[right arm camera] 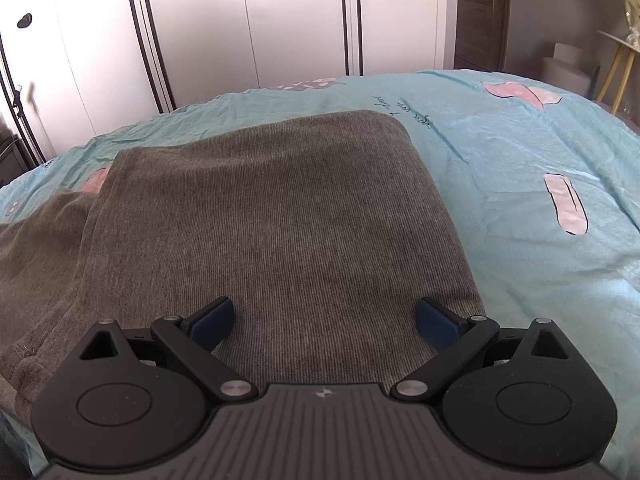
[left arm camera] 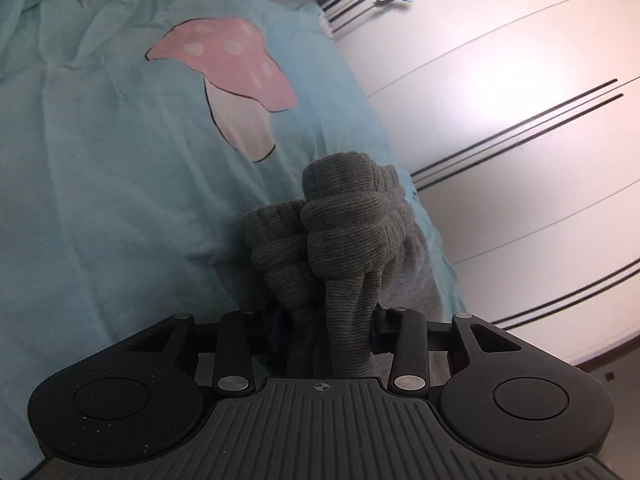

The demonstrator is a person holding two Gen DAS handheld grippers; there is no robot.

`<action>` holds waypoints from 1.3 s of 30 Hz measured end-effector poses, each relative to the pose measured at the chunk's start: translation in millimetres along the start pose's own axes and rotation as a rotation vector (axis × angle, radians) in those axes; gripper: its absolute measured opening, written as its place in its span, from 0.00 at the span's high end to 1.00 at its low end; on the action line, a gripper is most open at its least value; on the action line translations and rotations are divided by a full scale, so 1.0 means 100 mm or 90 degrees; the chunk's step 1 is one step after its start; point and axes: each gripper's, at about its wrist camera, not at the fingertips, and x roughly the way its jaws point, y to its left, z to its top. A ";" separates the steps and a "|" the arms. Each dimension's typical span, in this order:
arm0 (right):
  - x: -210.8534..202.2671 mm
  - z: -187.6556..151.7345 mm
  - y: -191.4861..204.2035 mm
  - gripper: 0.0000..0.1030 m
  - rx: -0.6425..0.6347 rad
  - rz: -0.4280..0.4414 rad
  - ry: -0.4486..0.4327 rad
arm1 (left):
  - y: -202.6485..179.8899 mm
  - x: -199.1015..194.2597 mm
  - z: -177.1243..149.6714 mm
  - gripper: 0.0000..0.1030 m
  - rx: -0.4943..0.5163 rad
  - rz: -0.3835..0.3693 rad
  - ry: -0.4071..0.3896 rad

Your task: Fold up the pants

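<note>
Largest surface: pale turquoise cotton bedsheet with pink mushroom prints [right arm camera: 520, 152], spread under both grippers; white sliding wardrobe doors with black trim [right arm camera: 280, 20] beyond the far edge.

Task item: grey ribbed-knit pants [right arm camera: 272, 208], laid flat on the sheet directly ahead of and beneath the right-hand jaws. Long axis apparently across the right wrist view, extending past the left jaw toward a second, rumpled layer; full length out of frame, so axis stated as a judgement only.

Black two-finger right gripper with blue pads [right arm camera: 324, 322]: jaws spread wide, one pad to each side of the flat panel, nothing between them, no visible pinch. Contact of the pads [right arm camera: 436, 322] with the cloth: cannot tell.

Black two-finger left gripper [left arm camera: 324, 320]: jaws partly closed on a bunched, thick end of the same pants, fabric rising in a knot ahead of the jaws and filling the gap. Pads mostly hidden by cloth; grip judged firm.

Governing relation for the coming move: held end at the left jaws, flat body at the right jaws. Left hand nearer the free end, hence likely carrier of the fold; right jaws placed to anchor or pinch the near edge.
</note>
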 end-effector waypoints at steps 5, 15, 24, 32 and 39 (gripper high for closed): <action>0.00 0.00 0.01 0.05 -0.002 -0.003 -0.001 | 0.09 0.19 0.07 0.57 -0.070 0.000 0.024; -0.37 0.13 -0.38 0.05 0.172 0.045 -0.045 | -1.24 -0.56 -0.18 0.72 0.178 -0.069 -0.066; -1.00 0.12 -1.05 0.05 0.381 0.126 -0.180 | -3.18 -0.52 -1.82 0.72 0.530 -0.277 -0.043; -1.06 -0.14 -1.63 0.05 0.511 0.147 -0.203 | -3.15 0.73 -4.18 0.53 0.824 -0.172 0.322; -0.75 -0.19 -1.67 0.05 0.553 0.214 -0.100 | -3.18 -0.03 -4.04 0.08 0.871 -0.238 0.230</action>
